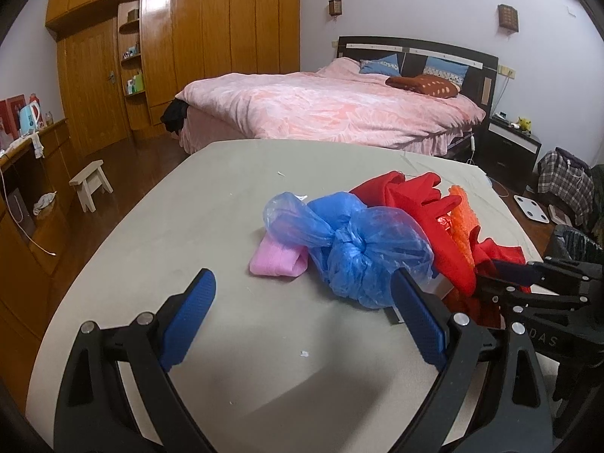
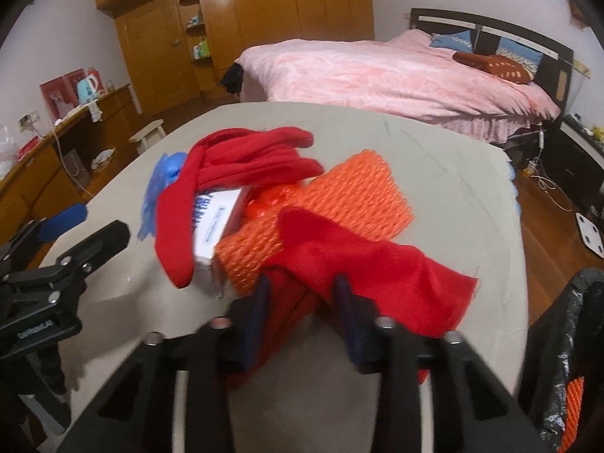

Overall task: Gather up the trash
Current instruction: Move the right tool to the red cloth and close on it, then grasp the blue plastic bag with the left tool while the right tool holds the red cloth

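The right gripper [image 2: 302, 298] has its two blue fingers closed around a fold of red cloth [image 2: 370, 264] at the near edge of the pile, so I judge it is taking this piece now. The picture from this gripper is a little blurred. To the right of it, beside the table, stands a bin lined with a black trash bag [image 2: 566, 339], and one piece of orange foam net [image 2: 573, 396] already lies inside it. So I think the collecting has begun, but most of it is left

The left gripper [image 1: 302, 302] is wide open and holds nothing. It hovers low over the bare grey table [image 1: 188, 207], and its right finger is just beside the knotted blue plastic bag [image 1: 351, 249], perhaps touching it

Farther on the table the pile is waiting: a pink folded piece [image 1: 275, 260] left of the blue bag, a red rubber glove [image 2: 256, 151] draped over a small white box [image 2: 219, 222], and a larger orange foam net [image 2: 351, 188] behind the red cloth. Some tiny white scraps [image 1: 304, 353] lie on the near part of the table

Beyond the table I see a pink bed [image 1: 332, 109] and a wooden wardrobe [image 1: 211, 37] at the far wall
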### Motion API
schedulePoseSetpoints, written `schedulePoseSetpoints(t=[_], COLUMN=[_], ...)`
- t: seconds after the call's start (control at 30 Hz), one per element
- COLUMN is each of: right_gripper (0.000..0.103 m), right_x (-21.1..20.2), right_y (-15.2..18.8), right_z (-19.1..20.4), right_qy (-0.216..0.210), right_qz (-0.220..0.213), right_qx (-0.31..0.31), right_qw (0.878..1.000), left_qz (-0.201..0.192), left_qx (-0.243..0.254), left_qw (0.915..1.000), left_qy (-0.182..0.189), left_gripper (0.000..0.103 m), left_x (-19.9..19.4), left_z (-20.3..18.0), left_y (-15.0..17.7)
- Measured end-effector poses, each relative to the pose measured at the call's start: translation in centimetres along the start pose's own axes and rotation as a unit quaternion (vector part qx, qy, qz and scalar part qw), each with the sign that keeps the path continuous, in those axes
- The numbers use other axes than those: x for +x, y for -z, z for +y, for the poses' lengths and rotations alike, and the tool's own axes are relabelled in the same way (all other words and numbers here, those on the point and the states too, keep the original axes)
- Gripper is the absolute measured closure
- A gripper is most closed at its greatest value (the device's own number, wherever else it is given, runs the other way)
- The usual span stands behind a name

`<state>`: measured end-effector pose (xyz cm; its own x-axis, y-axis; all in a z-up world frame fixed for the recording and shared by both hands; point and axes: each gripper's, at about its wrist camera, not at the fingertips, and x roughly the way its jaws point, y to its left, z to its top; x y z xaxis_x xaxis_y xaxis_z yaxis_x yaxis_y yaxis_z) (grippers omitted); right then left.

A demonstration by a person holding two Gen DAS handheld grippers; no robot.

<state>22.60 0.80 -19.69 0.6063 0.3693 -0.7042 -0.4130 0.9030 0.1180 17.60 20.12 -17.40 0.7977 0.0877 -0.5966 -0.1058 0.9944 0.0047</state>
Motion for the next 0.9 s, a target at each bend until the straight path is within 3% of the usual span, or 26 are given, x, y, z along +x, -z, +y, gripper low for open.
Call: schedulePoseSetpoints(t=[0.17,0.43,0.47,0.53,0.57,0.7,0.77,0.9], right_gripper=[0.089,0.088,0.086,0.072,0.059,0.048,0.036,0.034], right_x=[-1.2,-2.4,-2.4,-2.4,-2.4,-2.1,-1.8,-0.7], right_y=[0.1,0.6,0.7,0.8,0.8,0.3,0.0,-0.7], right_z=[-0.4,-2.2,-2.2,-2.3,-2.2,-2.2,-2.3,-2.6], right_qy=[0.004,0.036,0.036,0.036,0.038,0.043,0.047,0.057], right_qz=[-0.015,-0.016,-0.013,-0.014,-0.016,-0.026,-0.028,-0.018], right_qx=[0.006,0.017,0.016,0.016,0.016,0.017,0.02,0.02], right_qw=[1.0,0.999,0.999,0.999,0.999,0.999,0.998,0.998], left_qz=[-0.001,-0.001,-0.001,-0.001,-0.002,-0.003,-0.002,0.001], left_qx=[0.001,0.001,0.001,0.004,0.005,0.004,0.0,-0.001], left_qw=[1.0,1.0,1.0,1.0,1.0,1.0,1.0,1.0], left_qy=[0.001,0.006,0.007,0.008,0.008,0.008,0.007,0.008], left_gripper=[0.012,0.012,0.012,0.012,0.012,0.012,0.012,0.012], left_x=[0.0,0.1,0.1,0.2,0.2,0.1,0.1,0.3], left_z=[-0.1,-1.0,-1.0,-1.2,-1.4,-1.3,-1.3,-1.3], left_y=[0.1,0.3,0.2,0.2,0.2,0.3,0.3,0.3])
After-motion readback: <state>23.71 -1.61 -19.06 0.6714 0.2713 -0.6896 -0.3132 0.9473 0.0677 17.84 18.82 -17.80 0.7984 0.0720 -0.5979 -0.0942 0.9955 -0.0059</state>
